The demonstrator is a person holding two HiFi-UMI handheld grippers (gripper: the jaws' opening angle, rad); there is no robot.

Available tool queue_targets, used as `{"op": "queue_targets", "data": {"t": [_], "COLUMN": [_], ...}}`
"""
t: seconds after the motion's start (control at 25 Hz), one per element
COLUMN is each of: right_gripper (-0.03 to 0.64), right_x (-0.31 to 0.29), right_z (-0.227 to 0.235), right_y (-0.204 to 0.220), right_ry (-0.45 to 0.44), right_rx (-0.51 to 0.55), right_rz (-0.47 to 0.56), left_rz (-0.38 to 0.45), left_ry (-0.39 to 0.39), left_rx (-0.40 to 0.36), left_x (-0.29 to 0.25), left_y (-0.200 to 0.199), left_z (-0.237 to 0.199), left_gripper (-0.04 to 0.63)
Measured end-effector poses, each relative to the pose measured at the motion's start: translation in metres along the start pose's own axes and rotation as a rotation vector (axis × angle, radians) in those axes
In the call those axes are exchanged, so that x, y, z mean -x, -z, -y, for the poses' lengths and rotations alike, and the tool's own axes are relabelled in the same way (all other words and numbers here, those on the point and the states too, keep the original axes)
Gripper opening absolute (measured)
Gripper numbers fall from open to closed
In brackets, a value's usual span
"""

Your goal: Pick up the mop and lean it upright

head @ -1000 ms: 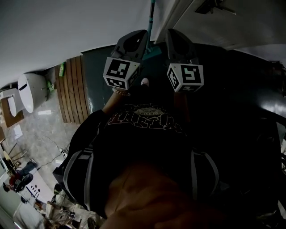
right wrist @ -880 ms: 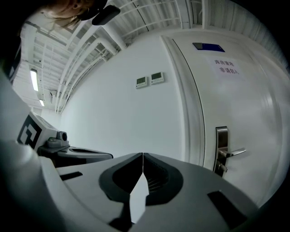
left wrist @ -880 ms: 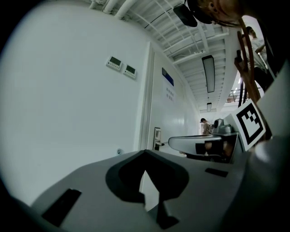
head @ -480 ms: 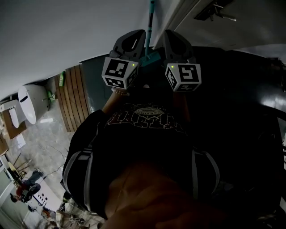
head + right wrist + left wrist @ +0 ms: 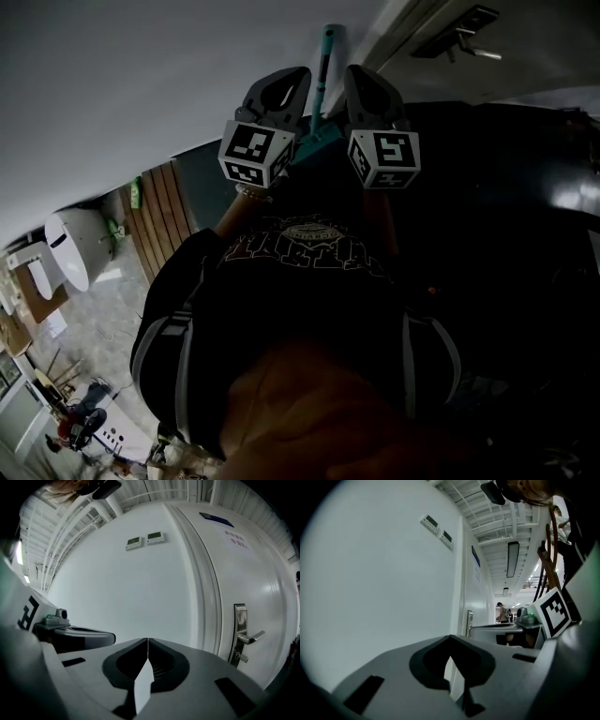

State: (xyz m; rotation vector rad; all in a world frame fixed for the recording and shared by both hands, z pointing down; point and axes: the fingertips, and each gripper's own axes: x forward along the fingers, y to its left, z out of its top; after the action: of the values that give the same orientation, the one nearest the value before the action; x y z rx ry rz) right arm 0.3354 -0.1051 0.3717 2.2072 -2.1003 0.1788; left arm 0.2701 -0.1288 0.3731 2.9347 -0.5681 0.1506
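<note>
The mop's teal pole (image 5: 326,56) stands up along the white wall (image 5: 141,84), and its teal joint (image 5: 317,137) shows lower down between my two grippers. My left gripper (image 5: 284,86) is just left of the pole and my right gripper (image 5: 364,86) just right of it; neither holds it. In the left gripper view the left gripper (image 5: 450,637) is shut and empty, facing the wall. The right gripper (image 5: 148,640) is likewise shut on nothing. No part of the mop shows in either gripper view. The person's dark shirt hides the floor below.
A white door with a metal lever handle (image 5: 244,631) is right of the grippers, and two small wall panels (image 5: 146,539) are above. Wooden slats (image 5: 161,214) and a white fixture (image 5: 73,249) lie at the left. A person (image 5: 502,613) stands far down the corridor.
The head view has shifted, so more of the teal pole shows above the grippers and the floor things slid down-left. Both grippers stay close together beside the pole.
</note>
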Motion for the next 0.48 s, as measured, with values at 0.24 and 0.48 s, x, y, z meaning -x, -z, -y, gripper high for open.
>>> {"op": "queue_targets", "data": {"t": [0.24, 0.48], "right_gripper": [0.018, 0.020], "right_x": [-0.027, -0.050], "right_z": [0.004, 0.010], "right_y": [0.014, 0.029], "right_ry": [0.039, 0.046], "right_rx": [-0.024, -0.015], "right_rz": [-0.023, -0.063], "left_rz": [-0.023, -0.030], "left_ry": [0.033, 0.011], "left_rx": [0.010, 0.031], "left_x": [-0.009, -0.016], "left_y": [0.008, 0.012], "left_z": [-0.021, -0.040], "left_gripper": [0.038, 0.038]}}
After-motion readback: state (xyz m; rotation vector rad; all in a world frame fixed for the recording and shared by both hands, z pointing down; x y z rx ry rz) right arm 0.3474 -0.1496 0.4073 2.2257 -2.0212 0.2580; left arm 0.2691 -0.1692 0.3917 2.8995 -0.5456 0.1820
